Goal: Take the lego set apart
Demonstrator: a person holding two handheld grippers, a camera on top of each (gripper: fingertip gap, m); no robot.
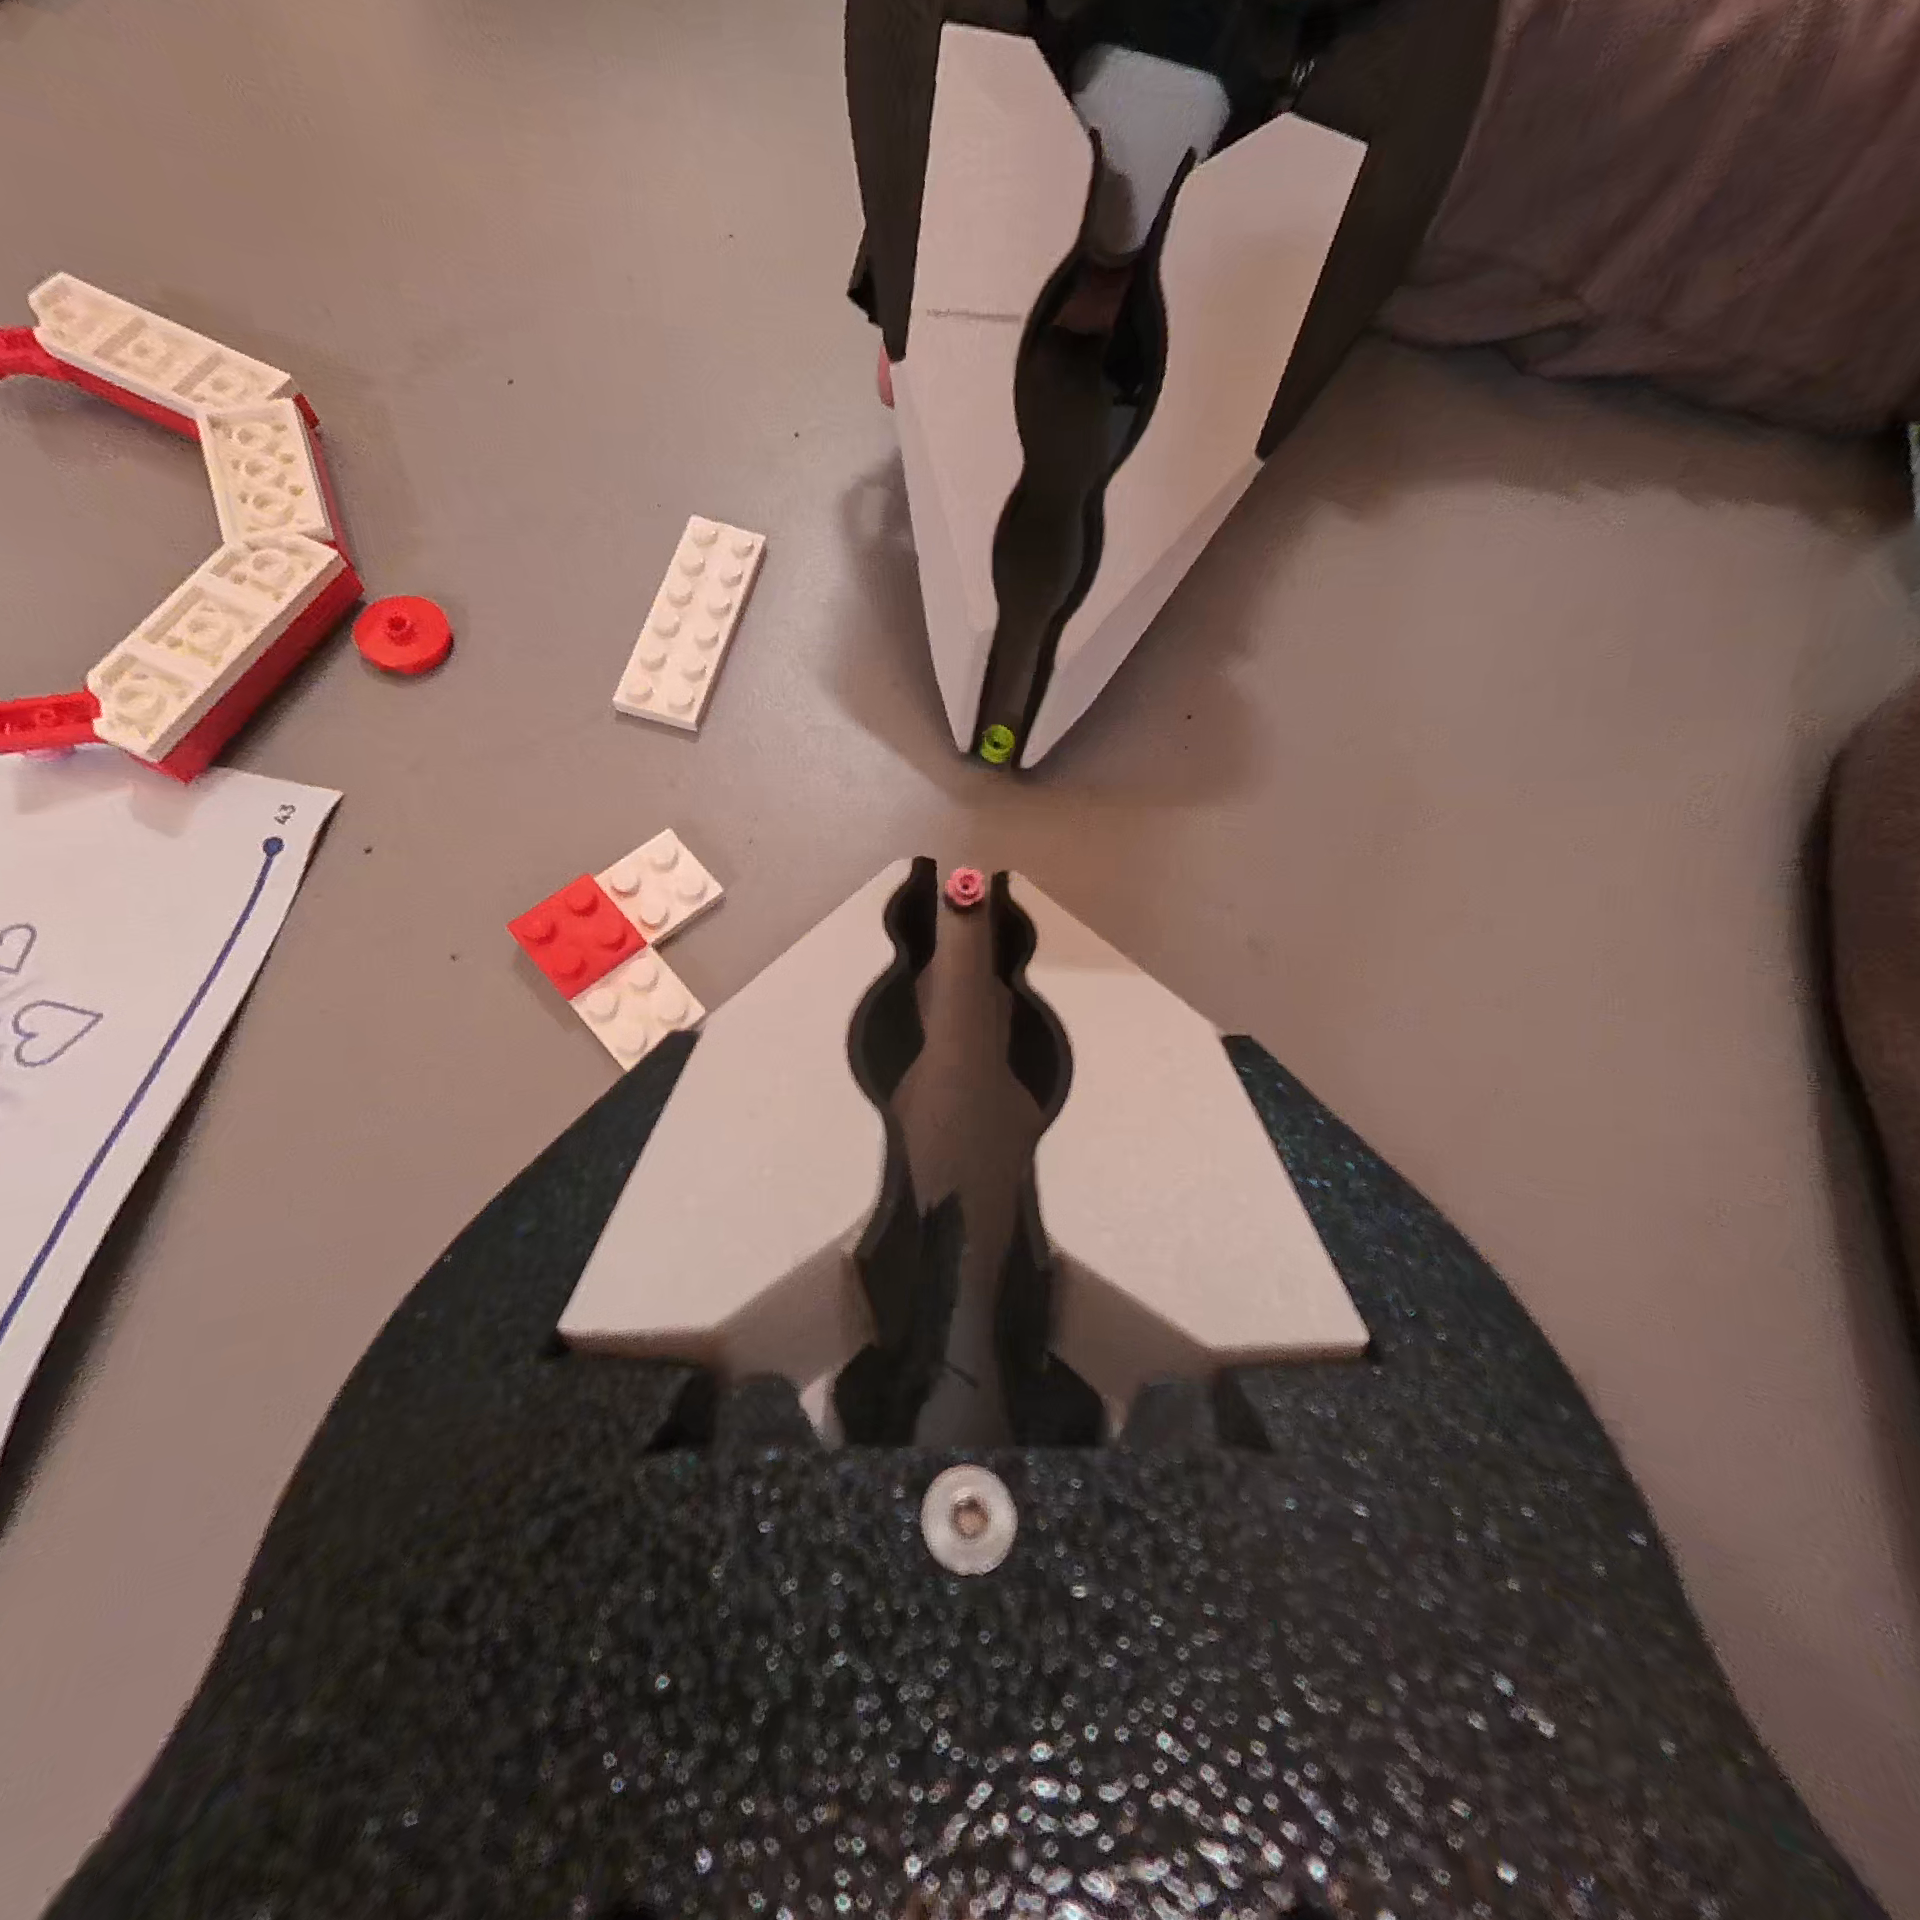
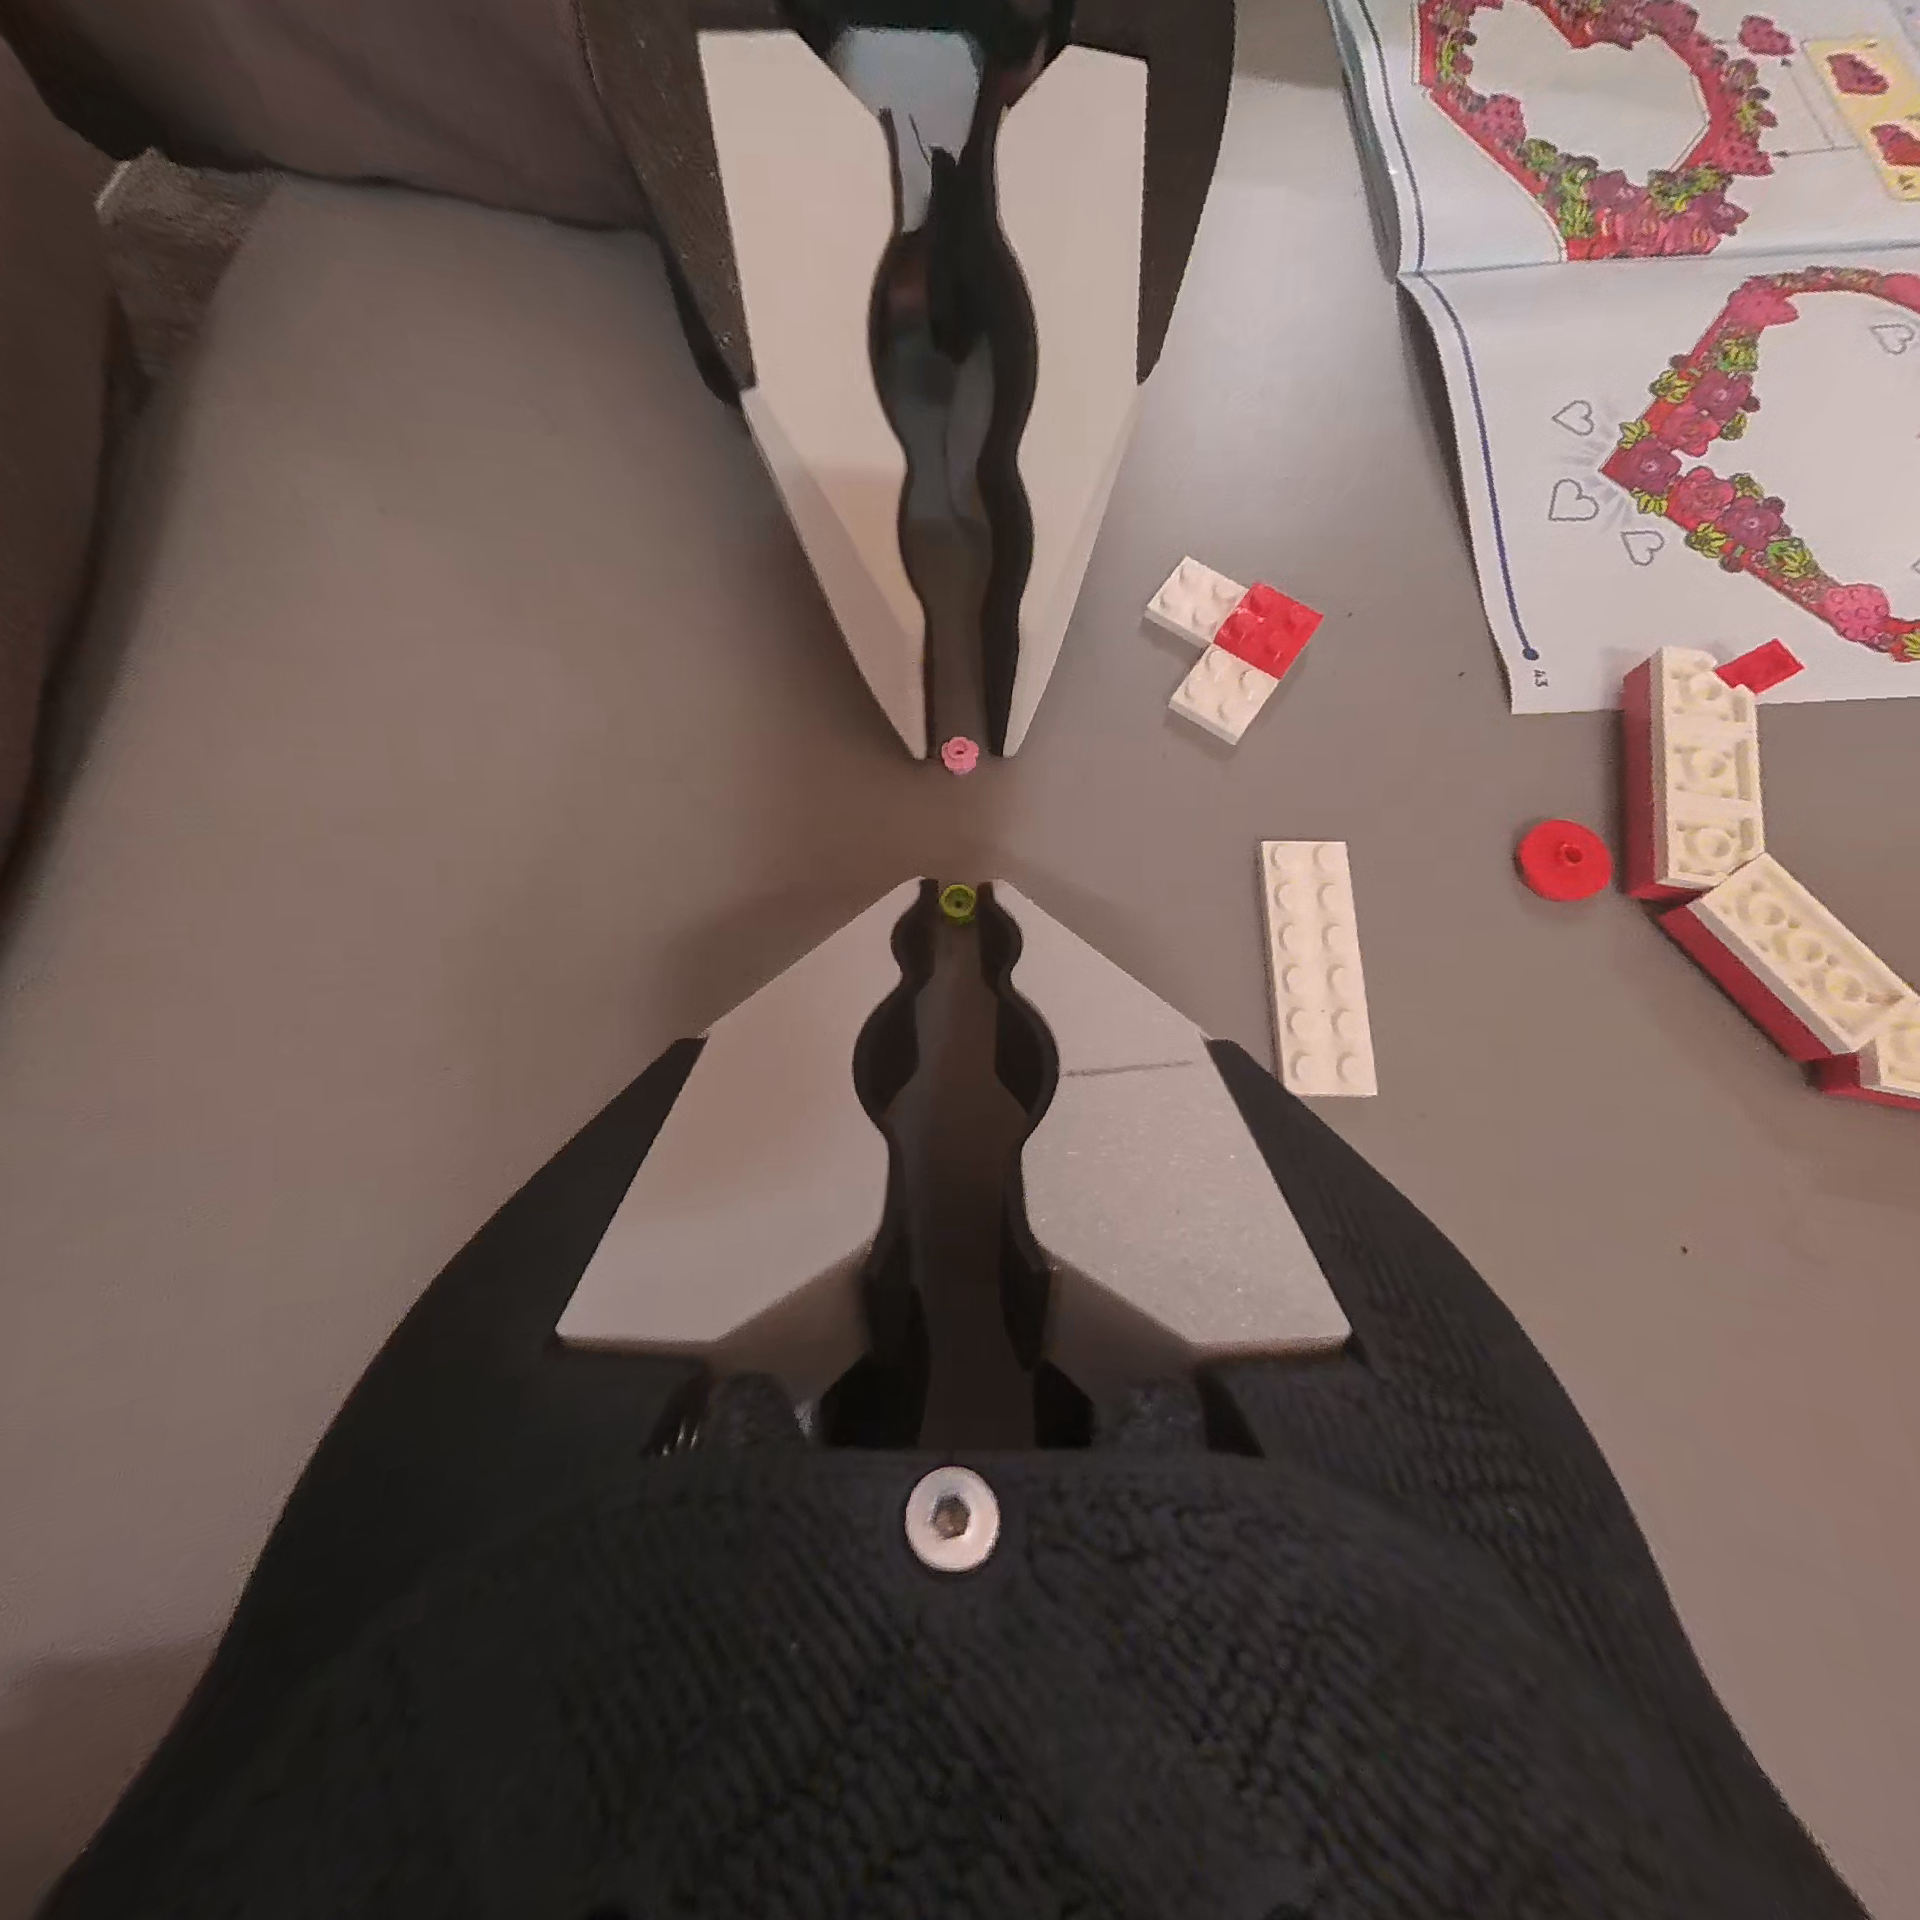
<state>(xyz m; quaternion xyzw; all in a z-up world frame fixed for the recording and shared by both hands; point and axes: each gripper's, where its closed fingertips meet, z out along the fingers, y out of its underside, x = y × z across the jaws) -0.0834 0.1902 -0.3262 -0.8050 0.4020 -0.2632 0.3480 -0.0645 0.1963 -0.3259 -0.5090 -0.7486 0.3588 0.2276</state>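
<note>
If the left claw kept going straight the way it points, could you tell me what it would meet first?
Most likely the right claw facing it, with the green piece at its tip; only bare table lies between. Their heights are hard to judge.

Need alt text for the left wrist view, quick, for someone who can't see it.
The left gripper pinches a pink stud; facing it, tip to tip, the right gripper pinches a green stud over a grey table. To the left lie a white plate, a red disc and a red-and-white frame.
</note>
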